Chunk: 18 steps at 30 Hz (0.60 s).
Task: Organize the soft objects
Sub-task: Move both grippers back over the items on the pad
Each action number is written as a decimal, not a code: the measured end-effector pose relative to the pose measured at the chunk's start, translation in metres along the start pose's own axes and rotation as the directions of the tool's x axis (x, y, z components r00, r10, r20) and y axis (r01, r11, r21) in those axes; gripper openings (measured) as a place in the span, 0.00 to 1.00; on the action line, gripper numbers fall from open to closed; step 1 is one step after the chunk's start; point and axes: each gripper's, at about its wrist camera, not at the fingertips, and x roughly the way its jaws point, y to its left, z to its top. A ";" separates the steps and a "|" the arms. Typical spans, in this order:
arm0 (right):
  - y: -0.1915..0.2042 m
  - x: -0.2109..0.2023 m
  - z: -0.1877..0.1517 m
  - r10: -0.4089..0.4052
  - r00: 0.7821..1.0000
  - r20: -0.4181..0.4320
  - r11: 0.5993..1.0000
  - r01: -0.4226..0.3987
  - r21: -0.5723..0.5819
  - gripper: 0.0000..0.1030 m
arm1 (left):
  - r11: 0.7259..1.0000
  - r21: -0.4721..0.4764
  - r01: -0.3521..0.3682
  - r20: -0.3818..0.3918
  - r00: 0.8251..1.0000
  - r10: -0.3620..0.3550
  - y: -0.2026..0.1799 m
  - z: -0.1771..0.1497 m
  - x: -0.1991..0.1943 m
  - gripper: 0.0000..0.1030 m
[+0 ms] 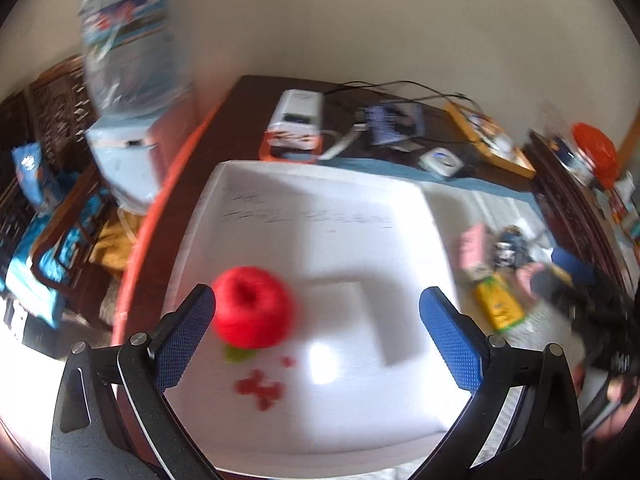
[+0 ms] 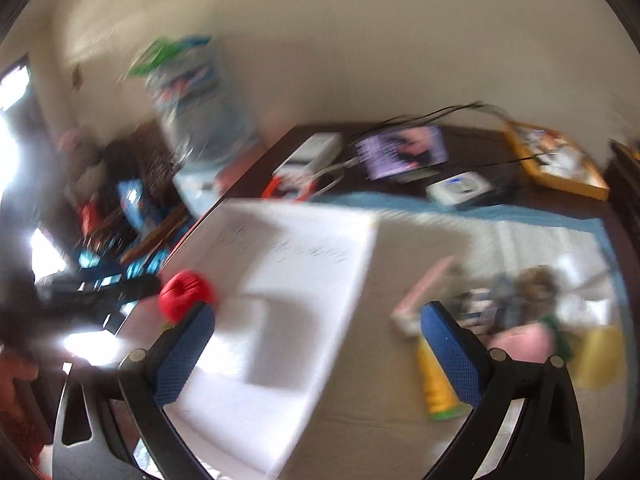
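A red soft apple-shaped toy [image 1: 253,307] lies in a white foam tray [image 1: 320,216], with small red bits [image 1: 262,388] in front of it. My left gripper [image 1: 316,336] hangs open above the tray, the toy just inside its left finger and free of the pads. In the right wrist view the same toy [image 2: 185,294] and tray [image 2: 304,264] sit to the left. My right gripper [image 2: 316,350] stands open over the tray's right edge, nothing between its fingers. A pile of soft items, pink [image 2: 520,342], yellow [image 2: 438,390] and green, lies right of the tray on a pale mat. Both views are blurred.
At the table's back are a white device [image 1: 298,114], a tablet [image 2: 404,152] with cables, a small white box [image 2: 458,188] and an orange-framed picture [image 2: 556,160]. A water dispenser with a big bottle [image 1: 128,60] stands left of the table. The other gripper [image 2: 104,292] shows at the left edge.
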 end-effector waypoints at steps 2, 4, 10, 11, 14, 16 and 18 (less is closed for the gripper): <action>-0.033 -0.013 0.002 -0.054 0.998 0.019 0.997 0.053 0.049 1.00 | 0.999 0.022 0.046 -0.008 0.999 -0.045 -0.023 0.002 0.002 1.00; -0.064 -0.026 0.001 -0.109 0.993 0.039 0.990 0.105 0.096 1.00 | 0.995 0.059 0.078 -0.022 0.997 -0.076 -0.052 0.003 0.006 1.00; -0.160 -0.051 -0.014 -0.304 0.953 0.003 0.932 0.297 0.206 1.00 | 0.981 0.168 0.099 -0.116 0.990 -0.080 -0.132 0.003 0.034 1.00; -0.172 -0.051 -0.017 -0.314 0.949 -0.010 0.926 0.309 0.220 1.00 | 0.979 0.176 0.103 -0.128 0.988 -0.081 -0.142 0.002 0.040 1.00; -0.203 -0.048 -0.029 -0.326 0.943 -0.064 0.908 0.332 0.255 1.00 | 0.981 0.158 0.115 -0.190 0.978 -0.084 -0.167 -0.001 0.065 1.00; -0.212 -0.044 -0.037 -0.300 0.949 -0.092 0.912 0.314 0.264 1.00 | 0.986 0.116 0.121 -0.236 0.967 -0.091 -0.177 -0.005 0.082 1.00; -0.214 -0.036 -0.039 -0.266 0.958 -0.110 0.926 0.285 0.248 0.96 | 0.990 0.076 0.117 -0.273 0.958 -0.092 -0.184 -0.008 0.097 0.97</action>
